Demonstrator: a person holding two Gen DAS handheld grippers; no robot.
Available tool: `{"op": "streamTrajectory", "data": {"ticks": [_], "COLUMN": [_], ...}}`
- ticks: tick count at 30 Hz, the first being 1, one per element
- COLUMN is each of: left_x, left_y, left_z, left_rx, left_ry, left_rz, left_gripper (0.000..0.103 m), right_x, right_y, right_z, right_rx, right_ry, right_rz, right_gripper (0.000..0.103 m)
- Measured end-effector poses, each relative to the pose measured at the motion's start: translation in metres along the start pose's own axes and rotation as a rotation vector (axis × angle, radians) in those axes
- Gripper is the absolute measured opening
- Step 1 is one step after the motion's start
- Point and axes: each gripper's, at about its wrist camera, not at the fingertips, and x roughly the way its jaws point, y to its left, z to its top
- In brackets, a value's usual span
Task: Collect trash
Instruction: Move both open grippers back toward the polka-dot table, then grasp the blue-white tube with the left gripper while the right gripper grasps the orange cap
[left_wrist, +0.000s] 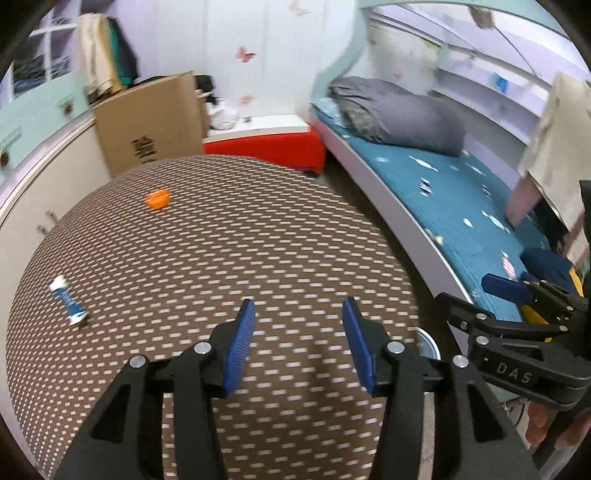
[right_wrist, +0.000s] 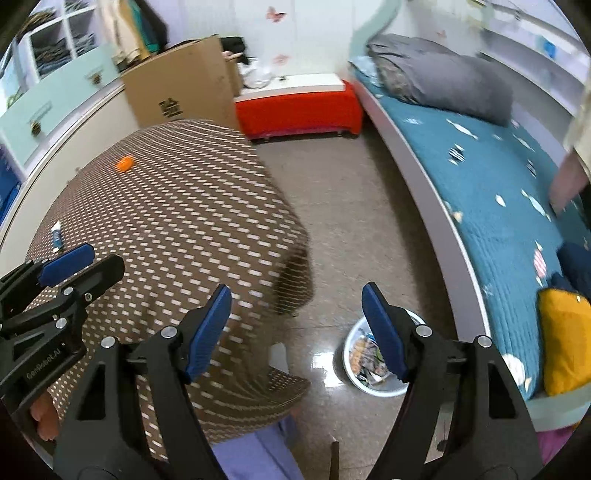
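Open tabletop ahead, narrow floor lane to your right

Your table (left_wrist: 229, 258) lies broadly clear, with only an orange piece (left_wrist: 158, 199) far off and a small tube (left_wrist: 69, 301) at its left edge. Between the table and the bed (right_wrist: 480, 206), bare floor (right_wrist: 332, 206) runs free, save the white bin (right_wrist: 365, 365) near you.

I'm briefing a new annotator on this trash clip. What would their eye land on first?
Probably the brown patterned tablecloth that fills the left wrist view, with a bright orange object near its far side and a small blue-and-white tube near its left edge. Next, the white bin of colourful litter on the floor between table and bed, partly behind the open, empty right gripper.
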Motion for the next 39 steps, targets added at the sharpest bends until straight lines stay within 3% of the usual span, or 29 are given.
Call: {"op": "streamTrajectory", "data": {"ticks": [13, 21, 28, 30, 31, 32, 35, 39], "left_x": [-0.010, 0.005, 0.034, 0.041, 0.042, 0.042, 0.043, 0.043], "left_y": [0.115, 0.186, 0.215, 0.218, 0.217, 0.218, 0.228, 0.239], "left_z": [-0.001, -0.002, -0.003, -0.006, -0.005, -0.005, -0.003, -0.001], "left_rx": [-0.190, -0.311, -0.344, -0.327, -0.303, -0.289, -0.294, -0.292], "left_ry": [-0.007, 0.038, 0.102, 0.116, 0.105, 0.102, 0.093, 0.069], "left_rz": [0.102, 0.173, 0.192, 0.217, 0.244, 0.252, 0.170, 0.146], "left_gripper": [0.063, 0.063, 0.062, 0.046, 0.023, 0.013, 0.010, 0.009], "right_x": [0.027, 0.047, 0.070, 0.075, 0.077, 0.080, 0.087, 0.098], "right_y": [0.101, 0.139, 0.160, 0.166, 0.170, 0.172, 0.179, 0.189], "right_z": [0.024, 0.040, 0.053, 0.057, 0.059, 0.061, 0.068, 0.079], "right_rx": [-0.148, -0.205, -0.229, -0.240, -0.244, -0.245, -0.252, -0.256], "right_ry": [0.025, 0.052, 0.087, 0.092, 0.095, 0.097, 0.101, 0.100], "right_rz": [0.073, 0.092, 0.083, 0.081, 0.078, 0.076, 0.081, 0.096], "right_gripper": [0.078, 0.079, 0.079, 0.079, 0.079, 0.079, 0.079, 0.079]}}
